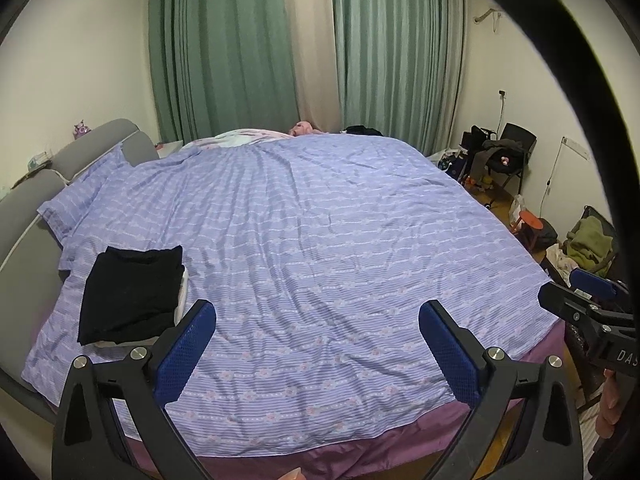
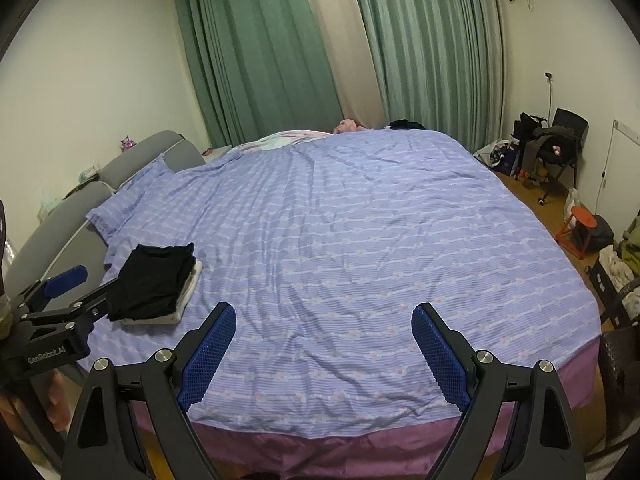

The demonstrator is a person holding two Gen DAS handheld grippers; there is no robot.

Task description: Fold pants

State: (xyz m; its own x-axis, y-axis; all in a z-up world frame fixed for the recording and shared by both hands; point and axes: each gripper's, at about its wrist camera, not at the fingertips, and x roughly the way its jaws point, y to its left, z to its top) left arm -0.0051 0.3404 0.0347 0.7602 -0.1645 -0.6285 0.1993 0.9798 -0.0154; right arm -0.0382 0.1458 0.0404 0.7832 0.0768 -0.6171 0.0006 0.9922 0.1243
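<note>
From the left wrist camera, my left gripper (image 1: 316, 344) hangs over the near edge of the bed (image 1: 320, 440), jaws standing wide apart with nothing between the blue pads (image 1: 184, 356). I take the folded black pants (image 1: 130, 292) as my landmark: they sit on top of a small stack with something white under them, toward the headboard (image 1: 100, 144) side of the striped purple cover (image 1: 320, 240), just beyond my left pad. I judge they were put there to keep finished work out of the way, since the whole middle of the cover, to the right of the pants, lies bare. The right gripper (image 1: 576, 300) shows far right of the pants, off the bed's corner; from this view I cannot tell how its jaws stand.

From the right wrist camera, my right gripper (image 2: 324, 344) also has its jaws wide and empty, over the cover well to the right of the folded black pants (image 2: 156, 280). The left gripper (image 2: 72, 288) pokes in from the left edge, one finger crossing in front of the stack's near corner; I cannot tell whether it touches. A pillow (image 2: 132, 200) lies behind the pants. Right of them the cover runs clear to the bed's far edge, where a chair (image 2: 560, 148) and an orange stool (image 2: 580, 224) stand on the floor, well clear of my working room. The fold looks done.
</note>
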